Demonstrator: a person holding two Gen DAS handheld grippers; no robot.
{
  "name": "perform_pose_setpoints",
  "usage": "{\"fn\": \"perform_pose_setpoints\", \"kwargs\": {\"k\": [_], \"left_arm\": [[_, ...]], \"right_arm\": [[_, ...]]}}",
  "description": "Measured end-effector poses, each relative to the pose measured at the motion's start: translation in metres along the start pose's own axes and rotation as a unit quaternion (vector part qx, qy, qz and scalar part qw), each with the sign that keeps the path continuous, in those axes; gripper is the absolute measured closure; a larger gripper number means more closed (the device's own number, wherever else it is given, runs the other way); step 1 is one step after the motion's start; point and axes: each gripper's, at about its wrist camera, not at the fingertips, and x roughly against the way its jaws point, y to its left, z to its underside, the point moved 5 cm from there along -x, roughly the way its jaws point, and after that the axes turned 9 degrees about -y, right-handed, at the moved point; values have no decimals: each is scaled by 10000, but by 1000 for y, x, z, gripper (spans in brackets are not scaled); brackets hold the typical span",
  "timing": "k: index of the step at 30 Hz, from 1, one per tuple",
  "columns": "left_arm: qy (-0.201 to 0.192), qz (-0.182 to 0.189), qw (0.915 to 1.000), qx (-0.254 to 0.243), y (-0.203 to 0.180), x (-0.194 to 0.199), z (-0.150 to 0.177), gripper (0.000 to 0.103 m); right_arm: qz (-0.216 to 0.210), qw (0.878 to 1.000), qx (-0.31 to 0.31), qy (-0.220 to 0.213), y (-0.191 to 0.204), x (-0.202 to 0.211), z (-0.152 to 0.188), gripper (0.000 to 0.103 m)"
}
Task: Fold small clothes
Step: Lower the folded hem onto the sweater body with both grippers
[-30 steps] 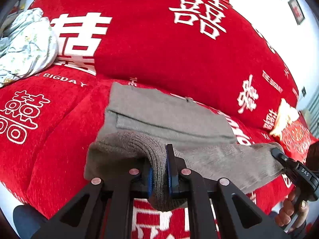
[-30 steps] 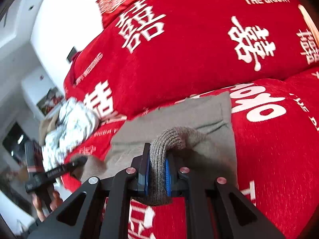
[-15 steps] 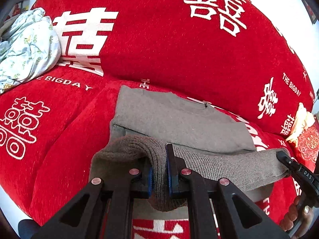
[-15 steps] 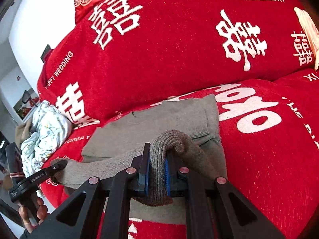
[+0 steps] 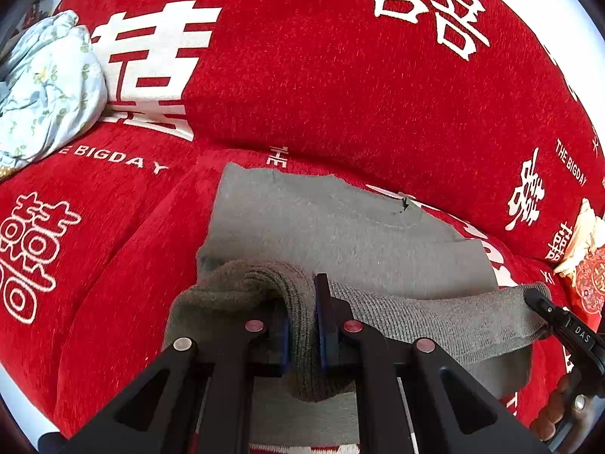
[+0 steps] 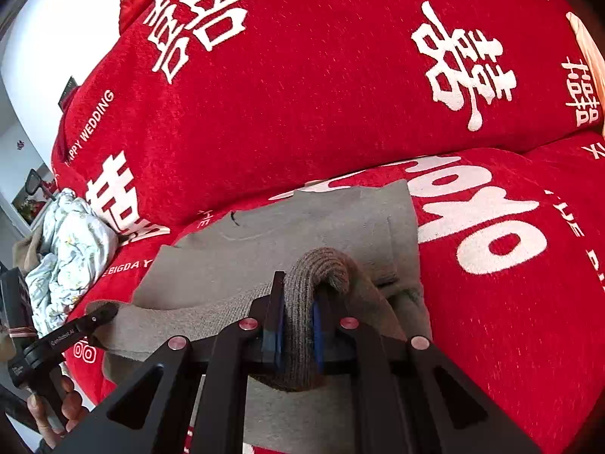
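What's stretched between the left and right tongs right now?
The ribbed hem of the grey sweater spans from the left tongs to the right tongs, both clamped on it. Clearest in the left wrist view.

red plush sofa cover (image 5: 340, 106) with white double-happiness characters plus "happy wedding" and "the bigday" print, over seat and backrest. grey knit sweater (image 5: 340, 234) lies flat on the seat near the backrest crease, neckline toward the back, ribbed hem edge lifted off the seat at the front. crumpled pale blue floral cloth (image 5: 45, 90) bunched on the seat at the left end, against the backrest. cream-and-red item (image 5: 582, 249) on the seat at the far right edge, too cut off to identify.
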Motion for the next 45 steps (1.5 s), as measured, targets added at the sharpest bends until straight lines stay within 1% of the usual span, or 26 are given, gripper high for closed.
{"fn": "perform_pose_setpoints", "kwargs": {"k": [8,22,30,45], "left_arm": [[22,-122,9996,-245,-13,-15,-12,91],[156,-279,9989,-347,-12,-43,-23,91],[217,-192,9990,-348,-14,-52,-33,91],[246,-214,9986,-419,-22,-72,-53,91]], "right_arm": [[164,9998,-38,96,-9,-17,-7,90],[368,9991,118,199,-6,-43,-20,90],[415,9988,116,216,-7,-52,-28,90],[484,9985,80,254,-10,-73,-44,90]]}}
